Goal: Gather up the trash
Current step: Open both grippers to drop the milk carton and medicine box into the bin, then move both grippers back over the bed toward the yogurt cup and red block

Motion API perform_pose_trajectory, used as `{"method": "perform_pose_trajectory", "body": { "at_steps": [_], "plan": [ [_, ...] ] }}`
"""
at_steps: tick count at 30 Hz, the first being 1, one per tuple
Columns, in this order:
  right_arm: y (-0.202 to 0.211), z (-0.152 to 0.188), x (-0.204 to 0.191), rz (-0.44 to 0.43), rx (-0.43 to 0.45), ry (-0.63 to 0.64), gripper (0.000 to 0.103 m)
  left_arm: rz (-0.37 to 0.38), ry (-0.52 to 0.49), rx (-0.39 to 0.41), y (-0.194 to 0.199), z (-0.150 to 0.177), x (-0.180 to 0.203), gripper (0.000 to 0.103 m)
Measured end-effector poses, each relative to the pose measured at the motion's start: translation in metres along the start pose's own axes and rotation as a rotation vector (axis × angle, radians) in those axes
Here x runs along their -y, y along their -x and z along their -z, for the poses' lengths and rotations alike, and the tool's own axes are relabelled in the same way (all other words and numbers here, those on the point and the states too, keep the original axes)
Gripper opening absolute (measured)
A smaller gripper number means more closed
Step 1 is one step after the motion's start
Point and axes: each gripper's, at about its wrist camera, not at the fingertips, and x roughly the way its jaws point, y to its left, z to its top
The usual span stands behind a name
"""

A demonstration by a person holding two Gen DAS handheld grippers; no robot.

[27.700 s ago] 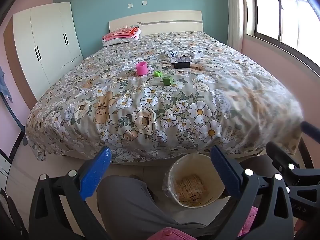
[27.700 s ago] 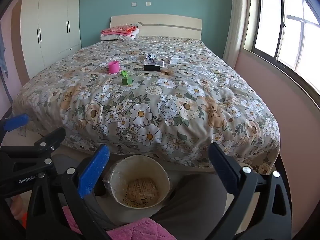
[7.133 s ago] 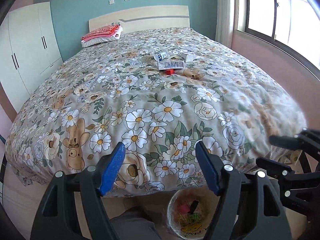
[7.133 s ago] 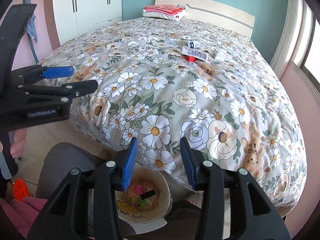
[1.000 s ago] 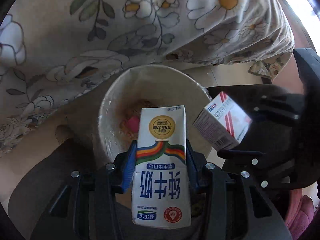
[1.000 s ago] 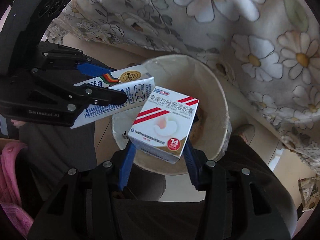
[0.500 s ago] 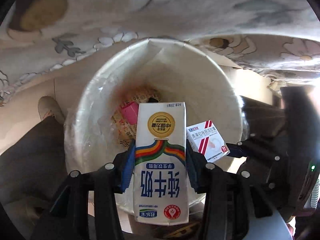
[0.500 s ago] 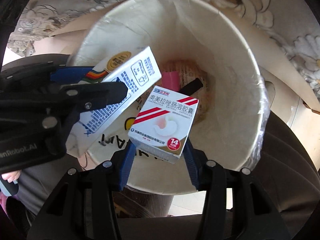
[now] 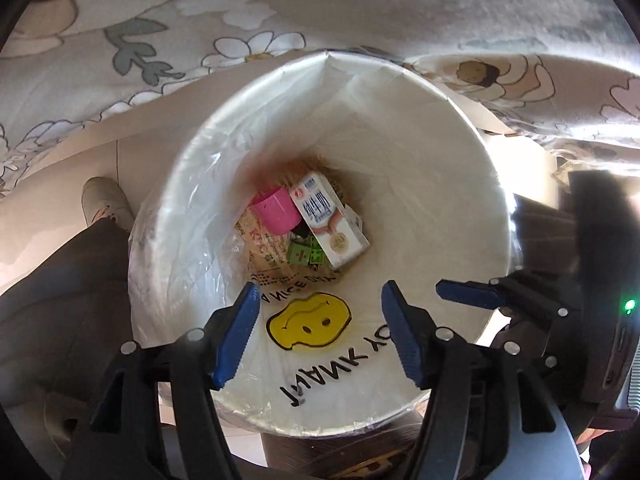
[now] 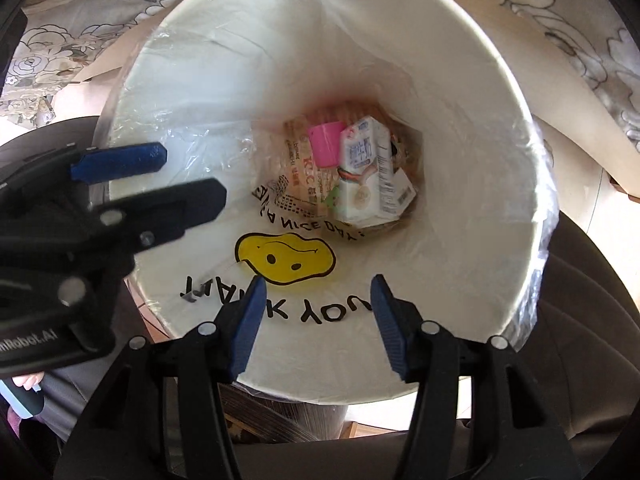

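Observation:
Both grippers hang over the white-lined trash bin [image 9: 400,68] [image 10: 500,56], pointing steeply down into it. The milk carton [image 9: 328,220] [image 10: 360,172] lies at the bottom beside a pink cup [image 9: 276,214] [image 10: 326,144] and green blocks [image 9: 306,254]. A white box with a barcode [image 10: 402,194] rests against the carton. The jaws of my left gripper [image 9: 320,328] are opening with nothing between them; it also shows at the left of the right wrist view as the left gripper [image 10: 120,164]. The jaws of my right gripper [image 10: 316,316] [image 9: 472,294] are opening too, and are empty.
The floral bedspread [image 9: 280,8] hangs over the bed edge just behind the bin. A person's dark trouser leg [image 9: 60,280] and shoe [image 9: 106,200] flank the bin on the left, the other leg [image 10: 592,320] on the right. A yellow smiley [image 10: 284,258] marks the liner.
Both grippers came down over the bin, then let go. The milk carton and the red-striped box dropped from the jaws to the bin's bottom, and both jaws now stand wider.

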Motion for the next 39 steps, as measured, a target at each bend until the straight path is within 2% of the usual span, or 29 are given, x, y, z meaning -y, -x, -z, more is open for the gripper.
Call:
{"method": "perform_pose_trajectory", "body": {
  "at_steps": [4, 10, 19, 24, 28, 33, 39],
  "plan": [
    [0.007, 0.006, -0.004, -0.005, 0.016, 0.026, 0.055, -0.006, -0.032, -0.007, 0.006, 0.006, 0.003, 0.066],
    [0.041, 0.020, -0.019, -0.009, 0.078, 0.111, 0.055, -0.027, -0.131, 0.054, 0.044, 0.024, 0.018, 0.072],
    [0.105, 0.062, -0.046, 0.077, 0.184, 0.236, 0.056, -0.094, -0.291, 0.254, 0.135, 0.055, 0.046, 0.081],
    [0.155, 0.083, -0.058, 0.129, 0.280, 0.277, 0.060, -0.088, -0.298, 0.341, 0.192, 0.064, 0.042, 0.086],
    [0.200, 0.093, -0.065, 0.171, 0.385, 0.295, 0.065, -0.080, -0.275, 0.445, 0.247, 0.060, 0.036, 0.088],
    [0.265, 0.100, -0.072, 0.160, 0.538, 0.266, 0.069, -0.105, -0.238, 0.620, 0.316, 0.051, 0.029, 0.092],
    [0.346, 0.093, -0.079, 0.113, 0.735, 0.209, 0.070, -0.168, -0.226, 0.746, 0.383, 0.019, 0.022, 0.092]
  ]
}}
